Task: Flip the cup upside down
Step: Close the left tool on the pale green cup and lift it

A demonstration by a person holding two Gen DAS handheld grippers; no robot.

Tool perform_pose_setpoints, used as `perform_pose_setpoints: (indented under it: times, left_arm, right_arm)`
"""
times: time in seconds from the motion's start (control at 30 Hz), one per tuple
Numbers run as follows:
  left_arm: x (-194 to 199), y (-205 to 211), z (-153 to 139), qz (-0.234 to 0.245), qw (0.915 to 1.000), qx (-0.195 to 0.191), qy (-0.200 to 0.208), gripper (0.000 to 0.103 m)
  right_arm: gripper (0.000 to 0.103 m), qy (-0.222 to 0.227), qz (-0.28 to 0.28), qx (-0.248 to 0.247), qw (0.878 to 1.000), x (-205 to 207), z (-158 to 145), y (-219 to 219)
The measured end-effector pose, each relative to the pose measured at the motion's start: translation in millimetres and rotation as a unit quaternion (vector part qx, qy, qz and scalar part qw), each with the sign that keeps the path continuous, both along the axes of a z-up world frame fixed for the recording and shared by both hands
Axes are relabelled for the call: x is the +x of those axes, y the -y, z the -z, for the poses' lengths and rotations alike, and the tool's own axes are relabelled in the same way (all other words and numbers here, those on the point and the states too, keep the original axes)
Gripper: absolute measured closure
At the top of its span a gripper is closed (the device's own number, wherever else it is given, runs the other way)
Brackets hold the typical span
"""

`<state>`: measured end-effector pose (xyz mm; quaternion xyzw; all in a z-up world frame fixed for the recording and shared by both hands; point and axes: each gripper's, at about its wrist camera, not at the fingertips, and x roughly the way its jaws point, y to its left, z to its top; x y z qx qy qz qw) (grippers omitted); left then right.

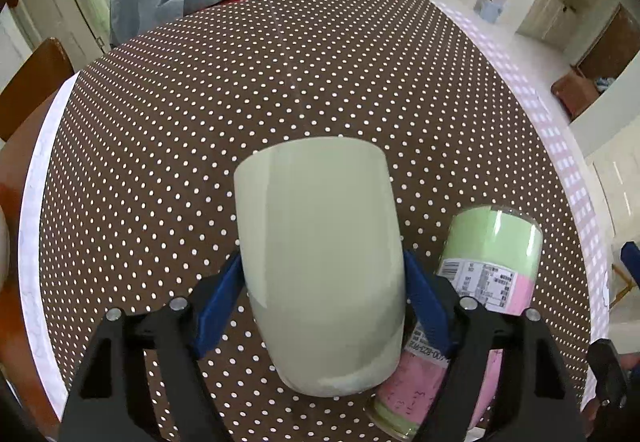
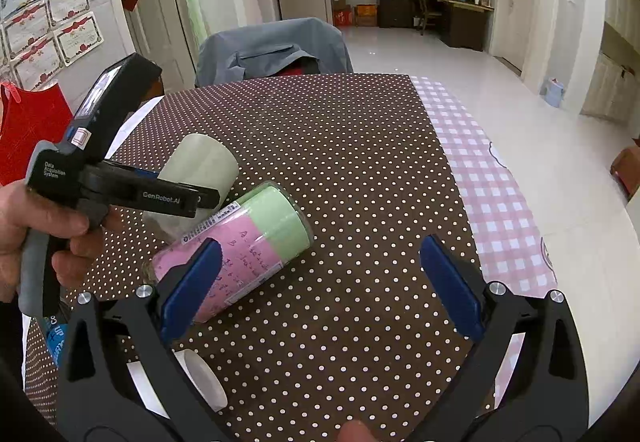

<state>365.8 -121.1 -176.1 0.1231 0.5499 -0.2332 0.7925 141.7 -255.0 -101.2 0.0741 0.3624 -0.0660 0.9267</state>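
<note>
A pale green cup [image 1: 320, 262] is held between the blue pads of my left gripper [image 1: 324, 282], tilted with its flat end pointing away over the dotted tablecloth. In the right wrist view the same cup [image 2: 200, 166] sits in the left gripper [image 2: 208, 198], lifted above the table at the left. My right gripper [image 2: 320, 282] is open and empty, low over the table near its front, with a clear jar just by its left pad.
A clear jar with pink and green paper inside [image 2: 240, 250] lies on its side right of the cup, also seen in the left wrist view [image 1: 484, 274]. A chair draped with a grey jacket [image 2: 272, 50] stands at the far edge. A white object [image 2: 204, 378] lies near the front.
</note>
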Motion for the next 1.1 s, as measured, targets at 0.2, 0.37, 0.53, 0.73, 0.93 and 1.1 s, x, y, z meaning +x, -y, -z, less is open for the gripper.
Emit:
perform_pose_setpoints:
  times: [0.2,0.37,0.53,0.73,0.93,1.1]
  left_arm:
    - [-25,-29,-12,-0.022,0.9995,-0.020,0.015,0.027]
    - [-60,-51,-45,-0.038,0.9972,-0.034,0.054,0.027]
    - [-101,-63,-80,-0.038,0.9943,-0.054,0.084,0.027]
    - [-176,-69,-110,-0.014,0.9917,-0.066,0.110,0.027]
    - [-253,-75,-100,0.008,0.9924,-0.067,0.103,0.027]
    - [-305,-80,-82,0.006,0.9930,-0.071,0.095,0.027]
  right_arm:
    - [0.006,0.008,0.002,0.007,1.000,-10,-6,1]
    - [0.006,0.020,-0.001,0.010,1.000,-25,-18,-2]
    - [0.006,0.036,-0.002,0.014,0.999,-47,-32,-5]
    - [0.006,0.052,-0.003,0.027,0.998,-89,-47,-4]
    - [0.006,0.050,-0.007,0.038,0.998,-127,-44,-5]
    - [0.006,0.043,-0.018,0.038,0.998,-152,-37,-15]
